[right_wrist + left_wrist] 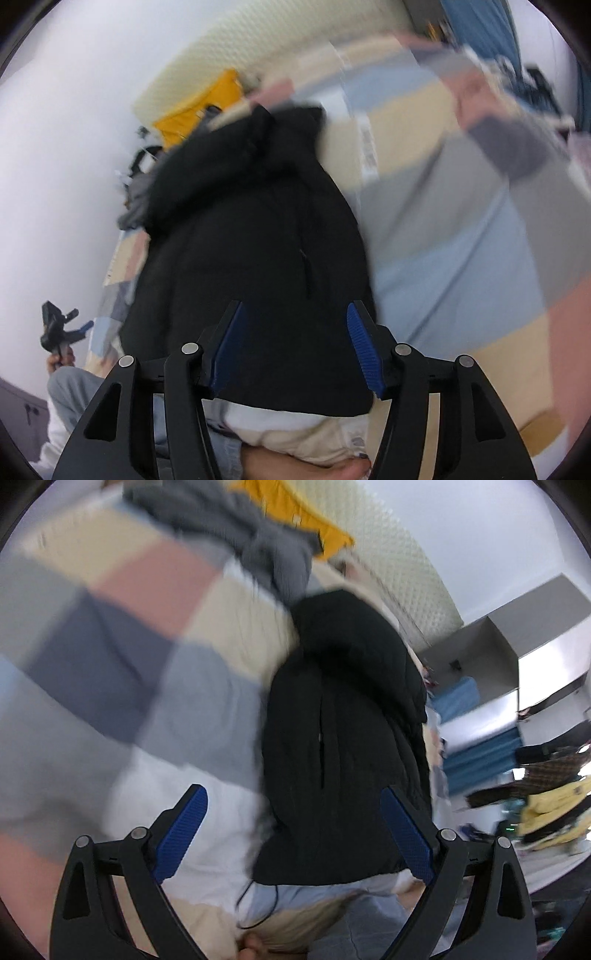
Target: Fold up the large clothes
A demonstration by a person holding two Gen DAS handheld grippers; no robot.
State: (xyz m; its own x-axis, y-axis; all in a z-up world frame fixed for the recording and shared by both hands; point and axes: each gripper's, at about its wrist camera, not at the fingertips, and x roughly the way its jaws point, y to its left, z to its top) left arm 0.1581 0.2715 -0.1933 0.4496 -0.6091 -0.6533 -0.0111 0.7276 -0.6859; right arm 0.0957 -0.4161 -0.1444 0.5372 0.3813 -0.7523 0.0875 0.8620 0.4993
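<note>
Right gripper [294,314] open, blue-padded fingers [364,350] spread above a black jacket [251,240]; jacket lying on a patchwork quilt [461,229] of blue, grey, cream and pink; yellow garment [199,110] beyond; left gripper [59,328] at far left; view blurred.

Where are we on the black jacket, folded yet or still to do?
Partly done, it seems: the black jacket lies as a narrow bundle on the patchwork bedspread, though blur hides the exact folds. Nothing is in hand: the left gripper and right gripper are both open above it. The grey garment and yellow garment remain unfolded.
</note>
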